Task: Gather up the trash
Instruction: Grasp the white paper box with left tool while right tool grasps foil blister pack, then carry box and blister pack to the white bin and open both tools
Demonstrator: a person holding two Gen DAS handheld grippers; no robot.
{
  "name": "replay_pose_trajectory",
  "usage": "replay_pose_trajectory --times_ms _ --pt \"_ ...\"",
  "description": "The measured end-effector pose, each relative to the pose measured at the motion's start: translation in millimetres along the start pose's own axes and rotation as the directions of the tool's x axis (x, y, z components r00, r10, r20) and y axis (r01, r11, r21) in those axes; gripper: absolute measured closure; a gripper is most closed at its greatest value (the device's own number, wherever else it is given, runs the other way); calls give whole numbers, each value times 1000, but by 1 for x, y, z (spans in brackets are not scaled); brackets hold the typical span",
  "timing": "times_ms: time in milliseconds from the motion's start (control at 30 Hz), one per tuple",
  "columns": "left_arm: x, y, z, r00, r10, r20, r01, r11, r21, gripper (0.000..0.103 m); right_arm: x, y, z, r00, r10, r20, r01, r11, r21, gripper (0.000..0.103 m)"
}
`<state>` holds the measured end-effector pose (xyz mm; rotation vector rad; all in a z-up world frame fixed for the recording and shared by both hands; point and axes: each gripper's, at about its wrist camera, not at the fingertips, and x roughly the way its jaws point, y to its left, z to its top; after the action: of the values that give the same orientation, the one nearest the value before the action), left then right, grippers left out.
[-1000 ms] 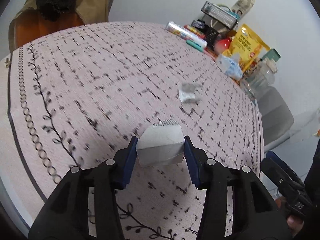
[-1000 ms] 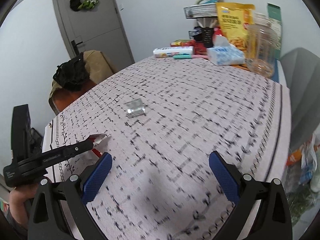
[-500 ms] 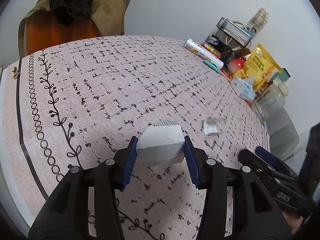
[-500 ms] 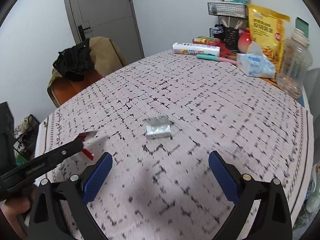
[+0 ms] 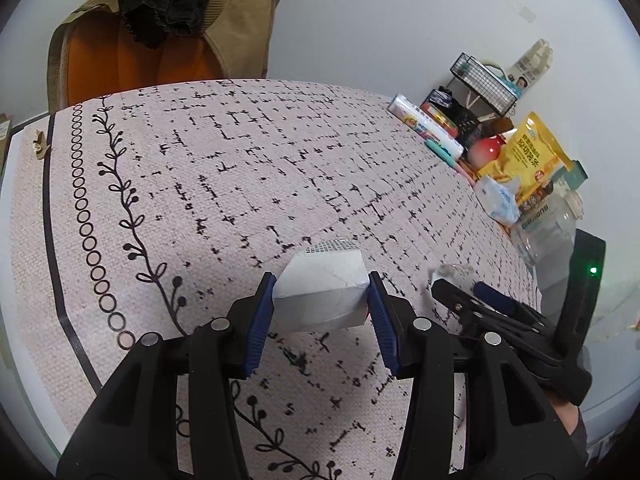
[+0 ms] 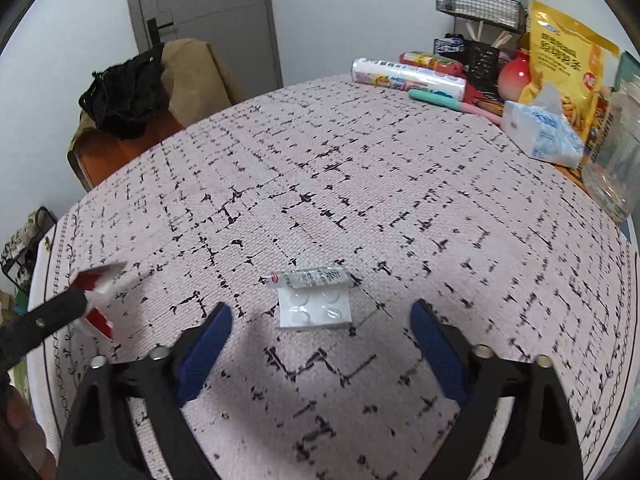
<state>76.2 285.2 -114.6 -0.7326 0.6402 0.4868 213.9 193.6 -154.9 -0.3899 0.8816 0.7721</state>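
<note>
Now the right gripper point(image 6: 318, 330) has come much closer to the wrapper point(image 6: 314, 300) than a second ago; its blue fingers point(image 6: 204, 342) are wide apart, holding nothing. That wrapper lies flat on the table point(image 6: 400, 184), straight ahead, between the two fingers, its long side running across the gap; the right side is nearer. The left gripper point(image 5: 322, 312) squeezes a white box point(image 5: 320, 294) above the cloth; I think the right one should drop down and pinch.
</note>
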Motion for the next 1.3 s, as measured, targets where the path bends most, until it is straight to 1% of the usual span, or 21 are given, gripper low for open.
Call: replay_pose_trajectory --times_ms 33,67,100,200,300,500,600,667,867,967,1133,1300 --pt "0 1 0 1000 0 0 0 1000 -3 57 5 1 2 1000 12 -18 -12 1000 -11 50" --pt "-1 1 0 1000 -2 0 2 1000 -5 57 9 1 2 999 19 -37 -20 1000 -16 63" --pt "-2 1 -1 1000 -3 1 3 1000 -3 57 8 1 2 999 2 -38 -3 1000 -25 63" --pt "-6 -4 -4 1000 -8 2 8 1000 6 57 -3 -1 1 998 51 -30 -51 998 -21 64" --pt "-9 -13 -7 1000 -17 4 17 1000 18 57 -20 -1 -5 999 41 -4 -42 998 -36 64" --pt "-15 -47 -14 999 -43 6 42 996 81 57 -64 -13 -21 994 90 58 -90 996 2 64" --pt "-17 -65 -17 999 -47 10 46 992 117 56 -93 -29 -38 990 96 99 -101 994 49 64" --pt "-18 -77 -21 998 -62 11 60 988 140 56 -106 -40 -48 989 97 116 -107 991 78 64" --pt "-20 -114 -32 995 -99 4 96 972 215 56 -140 -77 -79 987 52 149 -74 986 148 64" --pt "-21 -133 -40 993 -119 -6 117 961 250 56 -155 -97 -94 986 16 167 -46 983 178 64" --pt "-20 -170 -56 987 -158 -37 162 933 321 56 -176 -131 -119 983 -36 182 -10 970 245 64" --pt "-16 -206 -69 980 -188 -65 199 908 368 56 -193 -163 -146 979 -86 187 23 949 313 63"
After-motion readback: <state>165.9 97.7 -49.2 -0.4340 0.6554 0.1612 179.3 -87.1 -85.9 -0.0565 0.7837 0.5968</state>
